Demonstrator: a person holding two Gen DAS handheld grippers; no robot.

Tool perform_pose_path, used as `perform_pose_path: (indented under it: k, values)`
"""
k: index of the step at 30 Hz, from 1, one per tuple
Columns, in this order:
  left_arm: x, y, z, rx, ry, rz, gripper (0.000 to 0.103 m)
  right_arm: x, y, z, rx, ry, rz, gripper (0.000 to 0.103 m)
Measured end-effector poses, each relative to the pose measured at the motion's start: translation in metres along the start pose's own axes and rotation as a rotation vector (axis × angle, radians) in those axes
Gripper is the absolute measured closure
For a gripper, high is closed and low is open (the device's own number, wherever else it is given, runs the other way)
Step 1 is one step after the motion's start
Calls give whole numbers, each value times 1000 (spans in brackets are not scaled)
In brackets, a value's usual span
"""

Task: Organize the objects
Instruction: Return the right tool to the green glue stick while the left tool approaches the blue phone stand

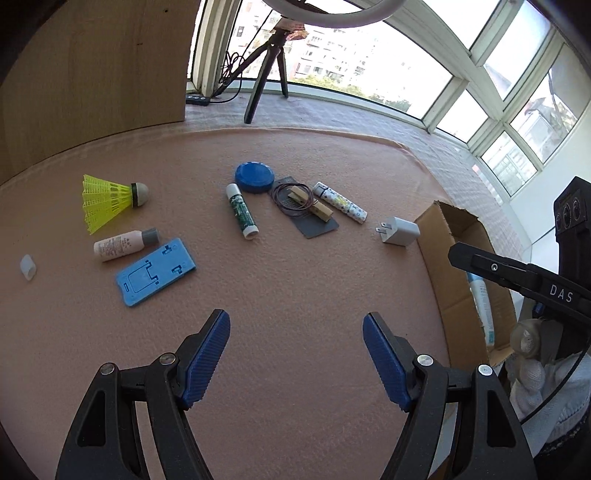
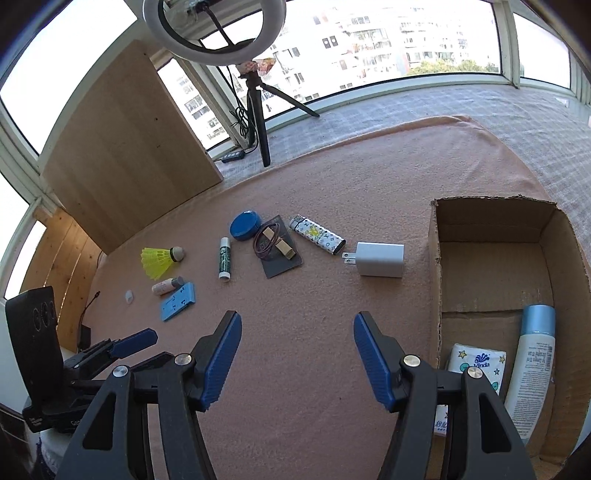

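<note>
Both your tongs hang released and empty: the white charger (image 2: 376, 259) lies on the mat just above-right of the right gripper (image 2: 297, 363), prongs pointing left, long axis crosswise, beside the cardboard box (image 2: 436, 258), farther from your left gripper (image 1: 296, 360).

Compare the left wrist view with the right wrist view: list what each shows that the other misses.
Only the left wrist view shows a gloved hand at its right edge. Only the right wrist view shows the tissue pack inside the cardboard box and the whole ring light. Both show the shuttlecock, blue lid, white charger, tall bottle in the box, and open, empty jaws.
</note>
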State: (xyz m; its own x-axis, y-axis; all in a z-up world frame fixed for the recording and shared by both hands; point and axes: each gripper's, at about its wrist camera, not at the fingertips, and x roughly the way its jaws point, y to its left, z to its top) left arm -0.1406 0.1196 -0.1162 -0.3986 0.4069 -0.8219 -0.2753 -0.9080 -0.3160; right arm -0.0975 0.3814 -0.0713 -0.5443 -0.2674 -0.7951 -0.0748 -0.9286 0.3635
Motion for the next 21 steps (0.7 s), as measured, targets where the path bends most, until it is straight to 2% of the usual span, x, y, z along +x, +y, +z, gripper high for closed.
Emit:
perform_pose_path:
  k: [7,12,18,21]
  values:
    - [12,63,6,-34,32,58,25,24,29,6,-41,53,21,44]
    - [23,96,13,-73,47,54,25,38,44,13,-60,88,48,44]
    - [40,111,21,-54,68,78,25,58,61,21,-76,127,79,44]
    - [47,116,26,-50,81,65,25,68,66,25,-78,141,88,44]
